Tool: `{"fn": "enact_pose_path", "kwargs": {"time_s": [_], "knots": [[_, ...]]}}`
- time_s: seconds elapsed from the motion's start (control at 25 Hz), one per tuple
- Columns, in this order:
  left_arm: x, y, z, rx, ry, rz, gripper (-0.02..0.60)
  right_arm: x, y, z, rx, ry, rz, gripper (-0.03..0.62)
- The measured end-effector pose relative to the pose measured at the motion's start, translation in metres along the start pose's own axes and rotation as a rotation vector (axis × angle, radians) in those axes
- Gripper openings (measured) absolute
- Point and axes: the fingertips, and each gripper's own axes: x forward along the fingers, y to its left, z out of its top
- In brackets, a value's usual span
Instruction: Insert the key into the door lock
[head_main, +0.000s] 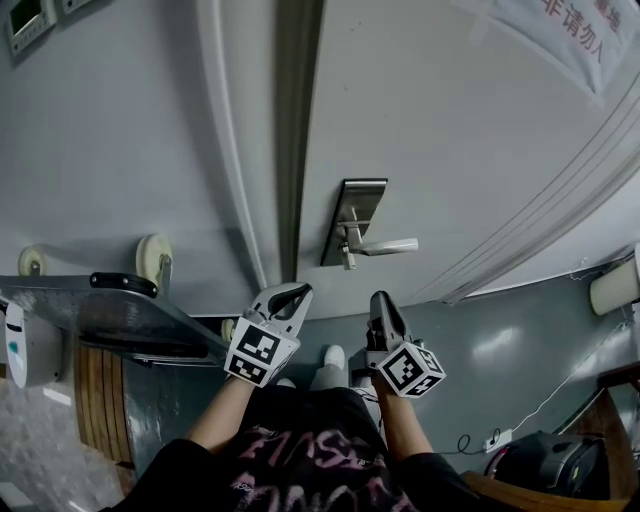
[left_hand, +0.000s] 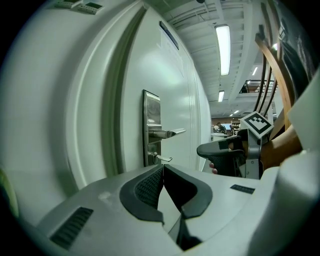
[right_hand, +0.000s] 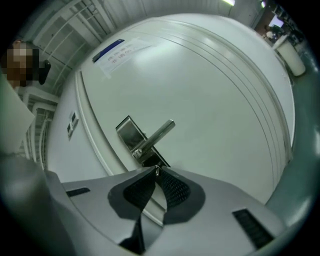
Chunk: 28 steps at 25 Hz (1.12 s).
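A silver lock plate (head_main: 357, 208) with a lever handle (head_main: 388, 246) is fixed on the pale door (head_main: 460, 150). Below the handle a key (head_main: 348, 260) sticks out of the lock cylinder. My left gripper (head_main: 297, 292) is below and left of the lock, shut with nothing in it. My right gripper (head_main: 380, 302) is just below the handle, also shut and empty. In the left gripper view the key (left_hand: 163, 159) projects from the plate (left_hand: 151, 127), apart from the right gripper (left_hand: 207, 149). In the right gripper view the handle (right_hand: 156, 135) lies just beyond the closed fingertips (right_hand: 156, 170).
A grey cart (head_main: 110, 315) with a wheel (head_main: 152, 260) stands at the left beside the door frame (head_main: 290, 140). A paper notice (head_main: 570, 30) hangs at the door's top right. A dark bag (head_main: 555, 465) and a cable (head_main: 570, 380) lie on the floor at the right.
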Motion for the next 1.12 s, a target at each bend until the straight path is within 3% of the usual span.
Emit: {"fn": "enact_pose_path", "kwargs": {"time_s": [0.24, 1.12], "knots": [[0.003, -0.002, 0.003, -0.001, -0.007, 0.017, 0.012, -0.003, 0.002, 0.003, -0.135, 0.031, 0.005, 0.080], [0.006, -0.009, 0.030, 0.011, -0.020, 0.199, 0.012, -0.004, 0.000, 0.035, -0.337, 0.084, 0.129, 0.064]]}}
